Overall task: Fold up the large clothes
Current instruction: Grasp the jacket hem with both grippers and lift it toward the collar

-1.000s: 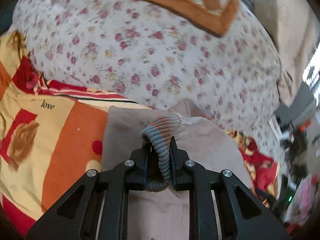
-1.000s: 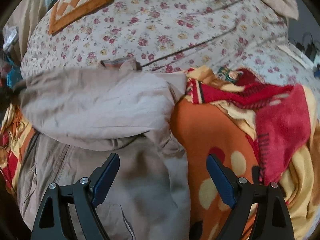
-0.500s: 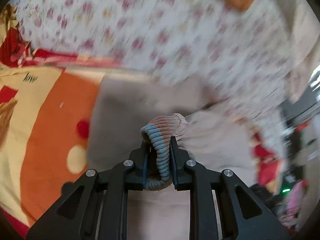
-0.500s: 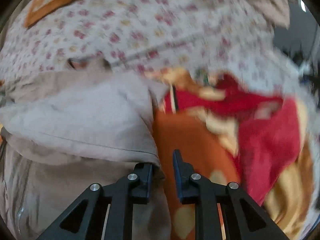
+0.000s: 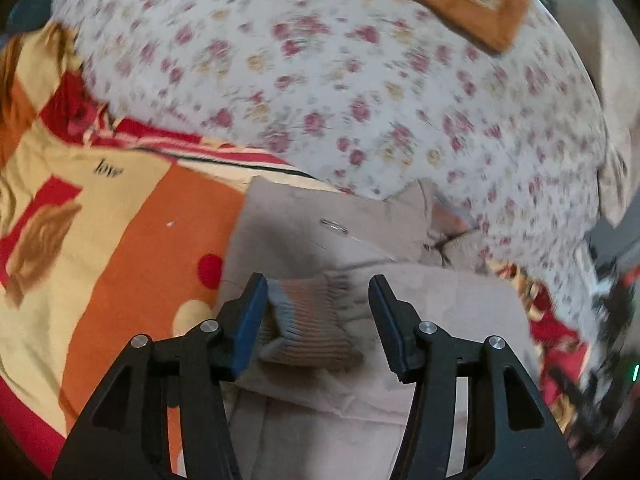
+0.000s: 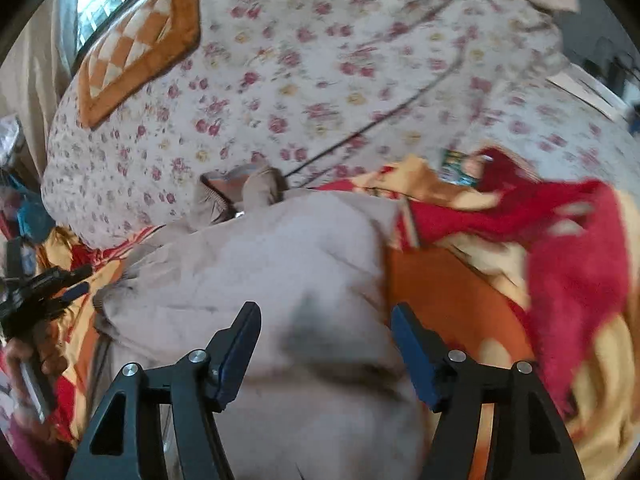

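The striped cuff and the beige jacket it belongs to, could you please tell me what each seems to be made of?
The striped grey-and-tan cuff looks like ribbed knit, probably elastic: fine parallel ridges run across it. The beige jacket looks like matte woven cloth, perhaps cotton blend: it creases softly, without shine.

The only readable writing is the small black word "love" (image 5: 107, 169), blurred and slanted, printed on a pale yellow patch of the orange-and-red blanket (image 5: 132, 248) at the left of the left wrist view.
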